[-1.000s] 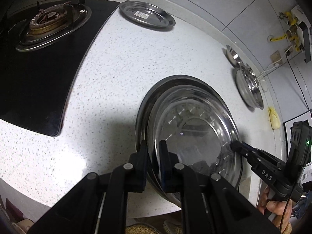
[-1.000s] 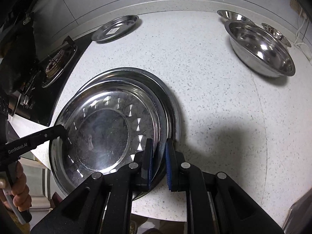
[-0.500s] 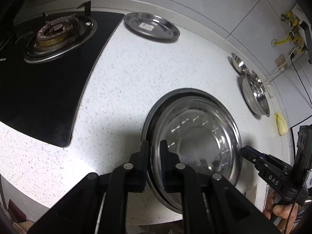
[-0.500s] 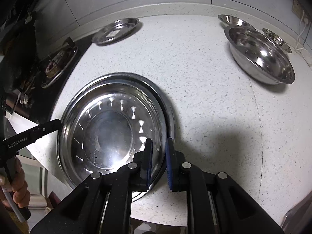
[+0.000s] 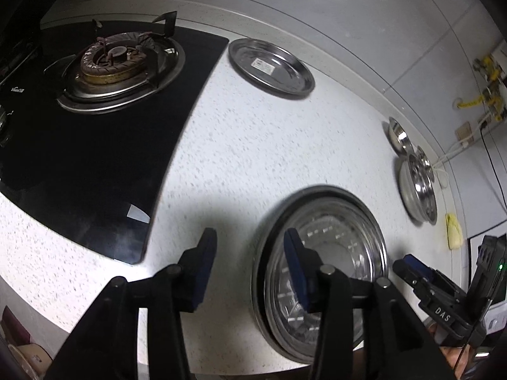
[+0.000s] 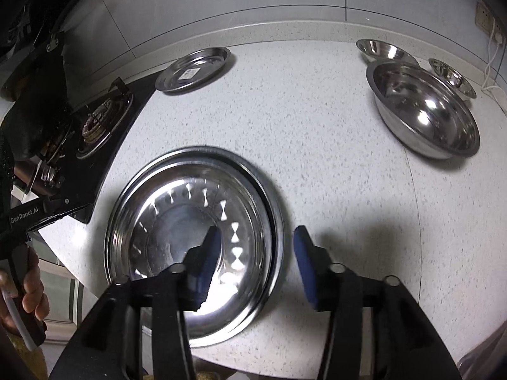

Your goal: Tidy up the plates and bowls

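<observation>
Both grippers are wide open and hold nothing. In the left wrist view the left gripper (image 5: 250, 253) hangs above the counter (image 5: 247, 145), its jaws far apart, and the stacked large plate (image 5: 320, 272) lies just at 3 o'clock from its fingers, with the right-hand finger over the plate's rim. In the right wrist view the right gripper (image 6: 255, 253) is spread in the same way, and its left-hand finger hangs over the inside of the same stacked large plate (image 6: 190, 240), which sits inside a slightly wider plate under it, near the front edge of the counter. I judge that this stack is finished and that the next thing to collect is the small plate (image 5: 271, 68), far away at 12 o'clock beside the gas stove (image 5: 117, 66); it is round, so it has no long axis, and its rim can be taken from any side. The left gripper seems the nearer one to it. The big bowl (image 6: 424, 110) with two small bowls behind it lies at 1 o'clock from the right gripper, so that side suits the right hand. The small plate carries a white label that is too small to read. The other gripper's body shows "DAS" in the left view and "GenRobot.AI" in the right view.
</observation>
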Available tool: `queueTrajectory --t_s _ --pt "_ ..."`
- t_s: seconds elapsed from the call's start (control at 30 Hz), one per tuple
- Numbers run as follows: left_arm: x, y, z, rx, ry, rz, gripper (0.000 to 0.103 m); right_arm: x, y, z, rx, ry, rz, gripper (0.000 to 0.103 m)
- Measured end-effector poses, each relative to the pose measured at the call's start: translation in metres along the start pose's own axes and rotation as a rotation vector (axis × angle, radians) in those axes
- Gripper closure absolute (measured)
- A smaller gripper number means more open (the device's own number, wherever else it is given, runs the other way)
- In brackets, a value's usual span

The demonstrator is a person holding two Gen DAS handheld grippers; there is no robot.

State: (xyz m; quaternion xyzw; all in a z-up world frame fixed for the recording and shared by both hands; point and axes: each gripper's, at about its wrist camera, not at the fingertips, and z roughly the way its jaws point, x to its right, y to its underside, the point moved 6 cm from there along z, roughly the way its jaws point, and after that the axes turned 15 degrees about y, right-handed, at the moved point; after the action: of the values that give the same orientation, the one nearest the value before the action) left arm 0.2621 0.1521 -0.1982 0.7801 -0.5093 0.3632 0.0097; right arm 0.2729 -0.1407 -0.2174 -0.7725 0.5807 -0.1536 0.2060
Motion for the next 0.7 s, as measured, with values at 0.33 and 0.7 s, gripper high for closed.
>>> queueTrajectory --t_s 0.33,0.7 --pt "-0.01 -0.112 0.029 0.007 0.063 -0.114 0.061 -0.021 -0.082 0.018 0.017 -0.051 -0.039 0.05" --pt "-0.041 -0.211 0.11 0.043 0.051 -0.179 0.061 -0.077 -0.209 0.102 0.023 -0.066 -0.088 0.05"
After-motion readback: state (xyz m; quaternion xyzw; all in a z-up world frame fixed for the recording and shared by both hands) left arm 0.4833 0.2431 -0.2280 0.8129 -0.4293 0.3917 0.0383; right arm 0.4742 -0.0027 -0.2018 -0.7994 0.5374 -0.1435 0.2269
